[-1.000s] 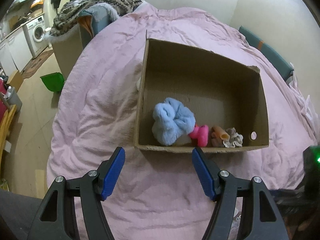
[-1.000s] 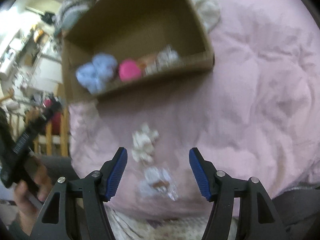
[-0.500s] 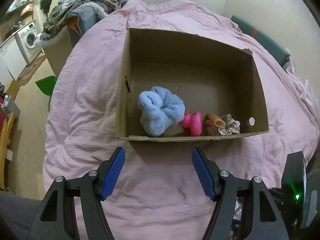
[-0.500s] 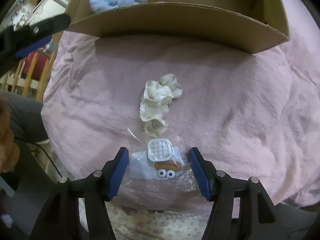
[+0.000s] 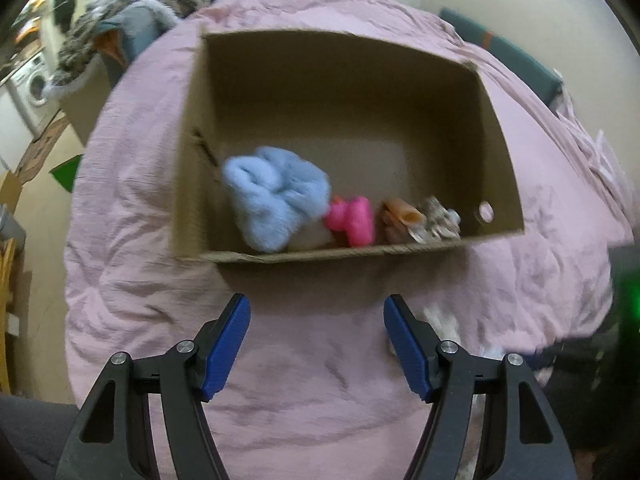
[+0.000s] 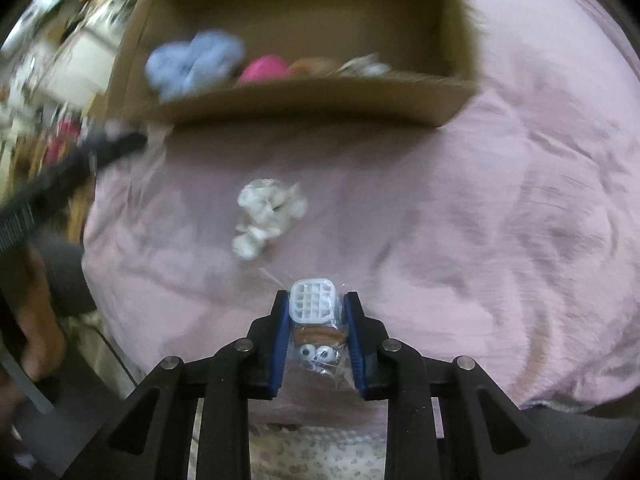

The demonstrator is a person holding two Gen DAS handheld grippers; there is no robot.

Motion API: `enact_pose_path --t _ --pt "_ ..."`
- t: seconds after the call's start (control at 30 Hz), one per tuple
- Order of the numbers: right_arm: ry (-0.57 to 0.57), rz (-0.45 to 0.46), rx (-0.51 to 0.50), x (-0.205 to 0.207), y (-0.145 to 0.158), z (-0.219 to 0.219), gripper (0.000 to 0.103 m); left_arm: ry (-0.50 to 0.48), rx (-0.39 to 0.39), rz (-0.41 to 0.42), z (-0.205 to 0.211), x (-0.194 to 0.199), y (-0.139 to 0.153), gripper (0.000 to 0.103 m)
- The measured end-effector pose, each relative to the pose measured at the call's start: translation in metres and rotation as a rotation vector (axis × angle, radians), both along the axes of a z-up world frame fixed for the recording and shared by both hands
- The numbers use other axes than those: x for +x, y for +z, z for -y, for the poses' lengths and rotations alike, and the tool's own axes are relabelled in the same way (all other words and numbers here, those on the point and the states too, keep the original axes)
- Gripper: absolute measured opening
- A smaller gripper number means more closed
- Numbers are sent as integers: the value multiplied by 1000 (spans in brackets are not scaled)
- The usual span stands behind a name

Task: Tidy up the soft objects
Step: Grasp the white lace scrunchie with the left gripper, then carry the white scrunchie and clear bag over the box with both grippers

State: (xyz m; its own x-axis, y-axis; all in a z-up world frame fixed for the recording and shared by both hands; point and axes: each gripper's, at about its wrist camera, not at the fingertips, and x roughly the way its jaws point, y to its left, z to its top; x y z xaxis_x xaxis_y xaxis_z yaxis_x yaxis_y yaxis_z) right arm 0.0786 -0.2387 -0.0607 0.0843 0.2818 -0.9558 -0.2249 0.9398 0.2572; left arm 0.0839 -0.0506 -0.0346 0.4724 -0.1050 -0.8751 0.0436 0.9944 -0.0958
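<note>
A cardboard box (image 5: 496,148) lies on a pink bed cover (image 5: 132,264). Along its near wall sit a fluffy blue scrunchie (image 5: 276,200), a pink toy (image 5: 354,218), an orange piece (image 5: 400,214) and a pale scrunchie (image 5: 438,220). My left gripper (image 5: 316,320) is open and empty, just short of the box. My right gripper (image 6: 316,312) is shut on a clear plastic bag (image 6: 316,336) holding a white gridded piece, a brown piece and googly eyes. A white scrunchie (image 6: 266,212) lies on the cover between that gripper and the box (image 6: 304,100).
A pile of knitted clothes (image 5: 132,20) lies at the far left of the bed. A washing machine (image 5: 34,84) and a green bin (image 5: 66,172) stand on the floor to the left. A wall rises behind the bed.
My right gripper has closed its jaws on the plastic bag, which lay between them open half a second ago. My left gripper has shifted slightly towards the box.
</note>
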Motion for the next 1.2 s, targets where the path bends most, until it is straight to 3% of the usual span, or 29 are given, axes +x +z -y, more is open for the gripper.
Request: enact_pose_path --t 0.27,0.47,0.57,0.7,0.8,0.93,1.2 --pt "-218 62 25 17 14 46 28 -184 -39 -66 52 -2 -20 66" --pt "-323 81 46 26 20 80 28 -269 1 -119 87 4 -47 66" --pt "-336 67 61 26 17 82 28 -256 -27 -130 91 11 -59 64" --pt "-326 58 67 27 15 80 28 -233 -31 -136 87 20 -70 22" --pt "-317 49 76 27 13 78 28 -200 -106 -146 74 22 -71 17" --pt "-302 49 82 28 13 71 28 -174 -114 -154 64 22 -68 10" --pt "-264 45 75 31 10 56 28 -94 -15 -162 50 11 -61 10"
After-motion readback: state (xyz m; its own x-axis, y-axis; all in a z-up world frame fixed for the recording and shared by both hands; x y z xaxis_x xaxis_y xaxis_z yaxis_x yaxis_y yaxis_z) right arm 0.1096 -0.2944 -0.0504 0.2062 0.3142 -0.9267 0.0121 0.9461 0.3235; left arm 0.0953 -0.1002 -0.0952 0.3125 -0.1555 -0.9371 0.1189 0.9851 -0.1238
